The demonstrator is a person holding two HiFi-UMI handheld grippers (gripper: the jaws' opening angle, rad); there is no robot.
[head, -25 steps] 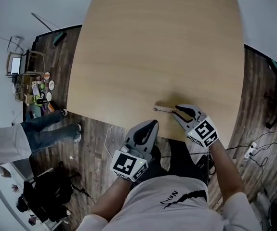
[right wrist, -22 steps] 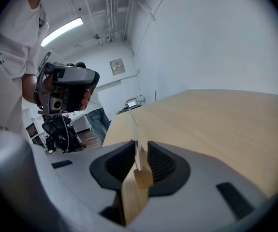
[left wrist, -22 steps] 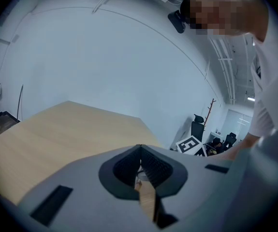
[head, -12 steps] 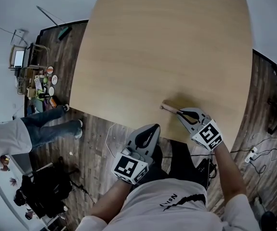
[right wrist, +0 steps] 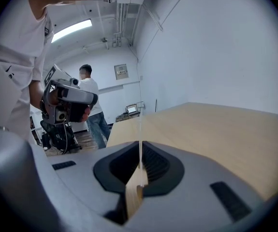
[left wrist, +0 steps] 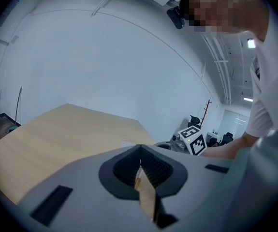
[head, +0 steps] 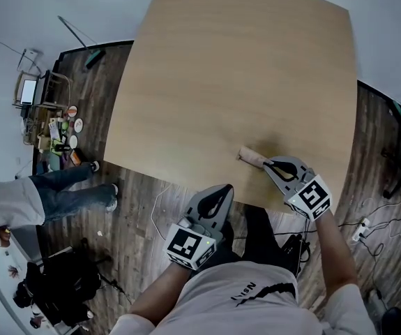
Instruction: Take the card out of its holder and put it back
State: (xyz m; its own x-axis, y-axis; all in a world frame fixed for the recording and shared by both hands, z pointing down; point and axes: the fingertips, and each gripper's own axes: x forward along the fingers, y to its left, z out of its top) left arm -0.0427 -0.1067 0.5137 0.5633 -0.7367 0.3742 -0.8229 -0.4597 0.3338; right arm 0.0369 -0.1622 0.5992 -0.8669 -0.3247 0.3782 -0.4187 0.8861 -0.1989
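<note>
The right gripper (head: pixel 267 162) was clamped shut on the card (right wrist: pixel 139 111). In the right gripper view the card was a thin pale sheet seen edge-on, upright between the pads and rising past the jaw tips. Just beyond those tips, touching or nearly so, a small wooden holder (head: pixel 251 156) lay on the tabletop (head: pixel 242 68), close to its near edge and toward the near right corner. Whether the card's lower edge sat in the holder or hung clear of it could not be told. The step in hand looked like the grip on the card, for drawing it out or seating it again. Either move would call for a straight path in line with the slot, without tipping the light holder. The left gripper (head: pixel 222 189) was closed on nothing, at the near edge, apart from the holder.
</note>
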